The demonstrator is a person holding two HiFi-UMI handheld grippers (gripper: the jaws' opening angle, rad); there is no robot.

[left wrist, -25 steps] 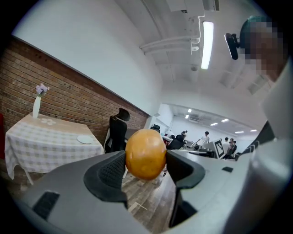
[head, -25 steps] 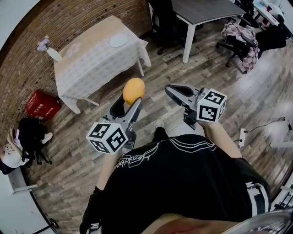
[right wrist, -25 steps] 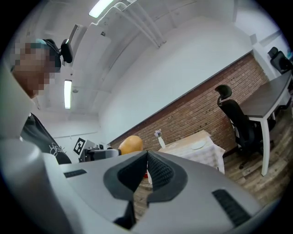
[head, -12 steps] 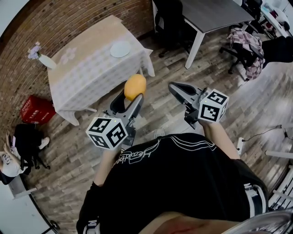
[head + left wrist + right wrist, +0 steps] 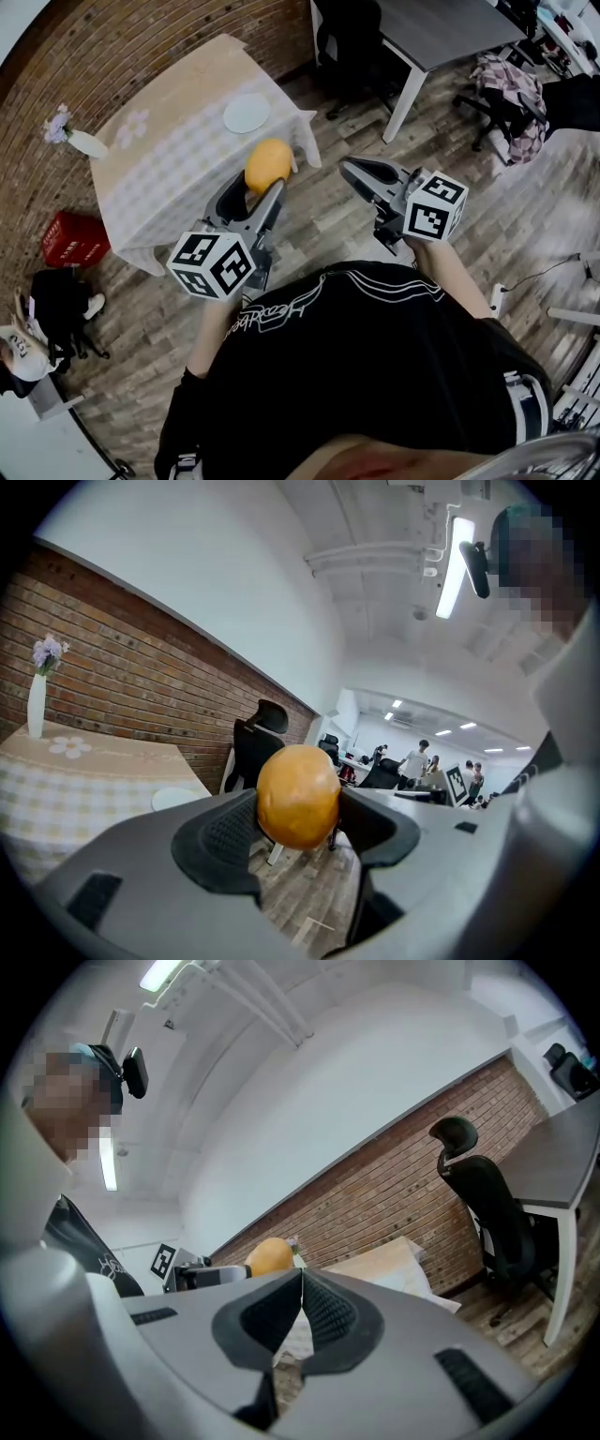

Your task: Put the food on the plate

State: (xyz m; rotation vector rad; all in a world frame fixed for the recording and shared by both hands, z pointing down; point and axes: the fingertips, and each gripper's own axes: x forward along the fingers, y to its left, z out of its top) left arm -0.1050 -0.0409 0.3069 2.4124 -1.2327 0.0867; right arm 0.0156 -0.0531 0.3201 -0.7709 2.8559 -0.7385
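Between the left gripper's (image 5: 262, 184) jaws: an orange-yellow fruit (image 5: 268, 164). Both pads press on its sides, so the jaws stand wide around it.
Fruit's place: up in the air over the wooden floor (image 5: 323, 220). In the head view it sits just off the near corner of the table (image 5: 173, 150). It is near the plate (image 5: 247, 113) but not on it.
Right gripper (image 5: 352, 171): jaws brought together, ribbed pads meeting, nothing between them. It hangs over the floor beside the left gripper, and the two are apart.
Plate: white and round, lying on the cloth at the end of the table nearest the fruit.
Table: covered with a pale checked cloth that hangs over its edges, standing along a brick wall (image 5: 141, 37).
Vase (image 5: 84, 143): white, upright, with pale purple flowers, at the opposite end of the table from the plate.
Beside the table: a red crate (image 5: 73, 239) on the floor.
Further off: a black office chair (image 5: 352, 37) at a grey desk (image 5: 441, 28).
Person: black shirt (image 5: 375, 366), one gripper in each hand.
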